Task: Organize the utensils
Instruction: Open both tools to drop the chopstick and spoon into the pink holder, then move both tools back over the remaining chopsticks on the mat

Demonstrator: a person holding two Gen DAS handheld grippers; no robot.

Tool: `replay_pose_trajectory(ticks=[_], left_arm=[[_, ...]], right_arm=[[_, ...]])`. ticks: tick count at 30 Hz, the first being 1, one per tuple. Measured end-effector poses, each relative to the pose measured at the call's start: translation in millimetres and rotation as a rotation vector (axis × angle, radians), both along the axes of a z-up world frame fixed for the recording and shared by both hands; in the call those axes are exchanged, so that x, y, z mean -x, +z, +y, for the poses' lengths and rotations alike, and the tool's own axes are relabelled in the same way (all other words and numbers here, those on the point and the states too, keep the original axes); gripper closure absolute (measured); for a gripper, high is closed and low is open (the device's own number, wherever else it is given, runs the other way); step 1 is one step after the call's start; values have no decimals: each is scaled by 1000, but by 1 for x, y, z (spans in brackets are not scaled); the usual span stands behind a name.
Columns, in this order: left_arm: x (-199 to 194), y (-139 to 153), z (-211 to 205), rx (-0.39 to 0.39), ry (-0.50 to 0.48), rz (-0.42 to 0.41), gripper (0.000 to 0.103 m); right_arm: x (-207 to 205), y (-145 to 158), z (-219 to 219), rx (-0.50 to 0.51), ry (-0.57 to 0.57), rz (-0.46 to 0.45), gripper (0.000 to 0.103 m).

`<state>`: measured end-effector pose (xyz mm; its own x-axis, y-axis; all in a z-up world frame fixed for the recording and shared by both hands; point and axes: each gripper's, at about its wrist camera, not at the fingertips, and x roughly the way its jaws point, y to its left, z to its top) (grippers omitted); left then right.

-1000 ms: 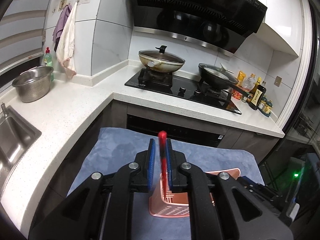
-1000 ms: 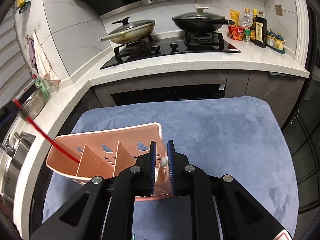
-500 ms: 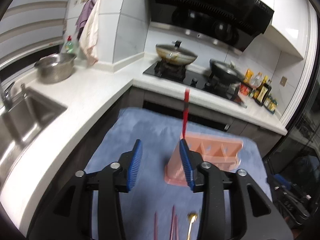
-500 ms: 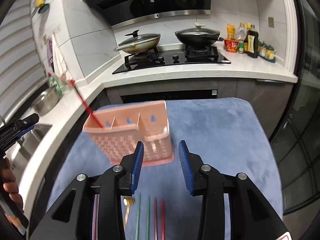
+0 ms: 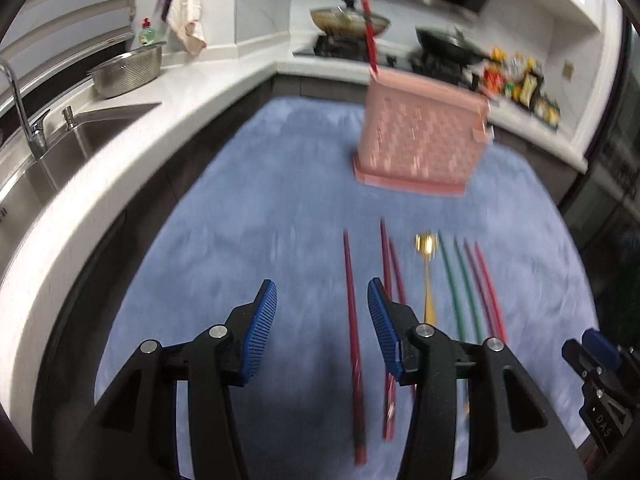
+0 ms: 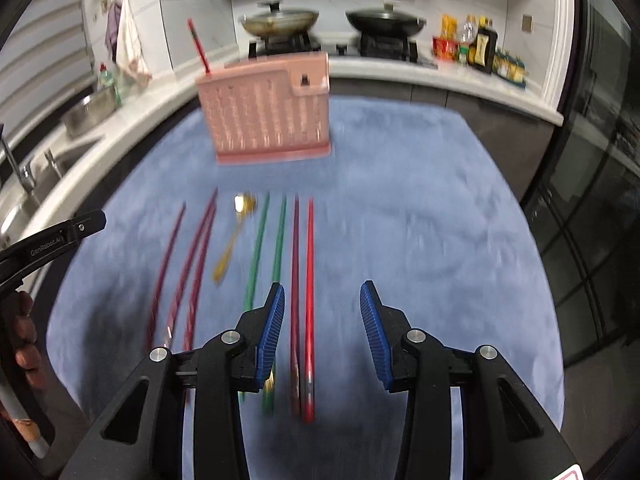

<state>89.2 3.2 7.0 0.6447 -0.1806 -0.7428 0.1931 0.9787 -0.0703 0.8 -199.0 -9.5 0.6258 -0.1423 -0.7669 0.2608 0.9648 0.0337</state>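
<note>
While claws (image 5: 322, 326) (image 6: 322, 330) gape, seven chopsticks (image 6: 309, 288), one spoon (image 6: 236, 232)

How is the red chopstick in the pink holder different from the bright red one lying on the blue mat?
The chopstick in the holder stands tilted, its lower part hidden inside the pink holder; the bright red chopstick on the mat lies flat, fully visible. The first is already sorted and far from both grippers; the second lies loose between the open right gripper fingers. Both are red and slender.
</note>
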Motion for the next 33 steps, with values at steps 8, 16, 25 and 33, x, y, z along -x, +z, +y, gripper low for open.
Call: replay_pose_trajectory(ticks=[8, 16, 25, 33], left_arm=[[41, -41, 3, -35, -26, 58, 57], [62, -65, 10, -50, -48, 102, 57], [75, -73, 1, -44, -107, 121, 52], [74, -81, -6, -53, -117, 145, 52]], right_arm=[[29, -43, 2, -37, -49, 73, 64], [39, -66, 9, -89, -37, 115, 65], [39, -74, 13, -99, -29, 128, 67], [39, -75, 7, -121, -42, 122, 70]])
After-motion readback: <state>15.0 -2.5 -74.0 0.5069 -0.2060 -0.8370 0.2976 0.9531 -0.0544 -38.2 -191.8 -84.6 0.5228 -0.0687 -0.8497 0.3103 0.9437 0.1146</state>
